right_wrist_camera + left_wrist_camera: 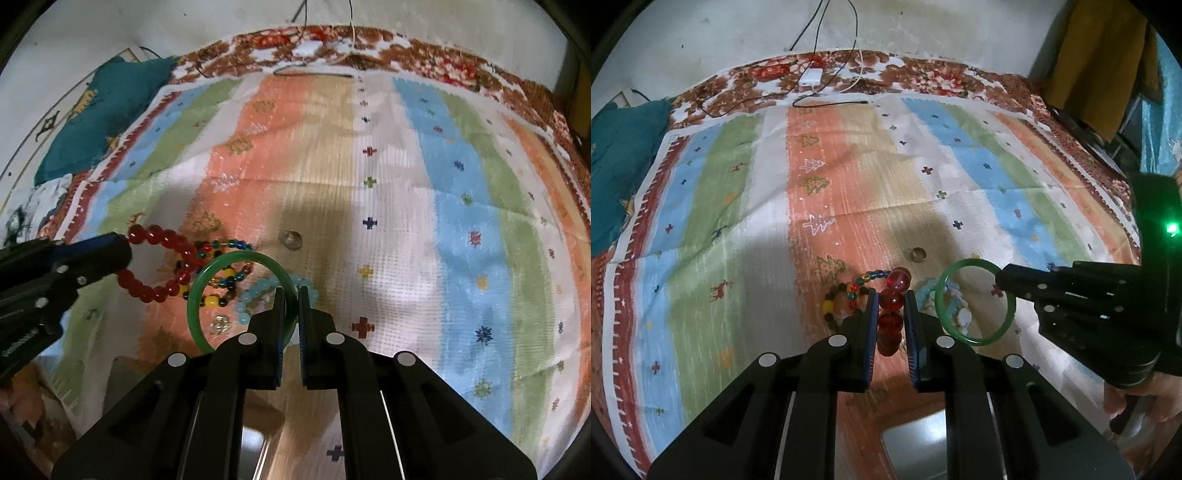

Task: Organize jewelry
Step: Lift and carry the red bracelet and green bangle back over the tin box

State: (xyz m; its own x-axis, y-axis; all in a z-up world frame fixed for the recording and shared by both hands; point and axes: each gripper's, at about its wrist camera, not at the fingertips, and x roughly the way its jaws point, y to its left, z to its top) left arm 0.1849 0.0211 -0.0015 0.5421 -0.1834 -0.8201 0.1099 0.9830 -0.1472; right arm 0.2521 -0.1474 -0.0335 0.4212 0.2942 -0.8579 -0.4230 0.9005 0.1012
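My left gripper (891,299) is shut on a red bead bracelet (892,312) and holds it over the striped cloth; the bracelet also shows in the right wrist view (159,291). My right gripper (291,295) is shut on a green bangle (236,260), which also shows in the left wrist view (975,301). Below lie a multicoloured bead bracelet (221,275), a light blue bead bracelet (258,291), a small clear ring (220,324) and another ring (290,238).
The striped cloth (849,177) lies over a floral blanket (923,74). A teal pillow (617,155) is at the left. A white charger (811,76) with cables sits at the far edge. A grey box edge (912,443) shows beneath my left gripper.
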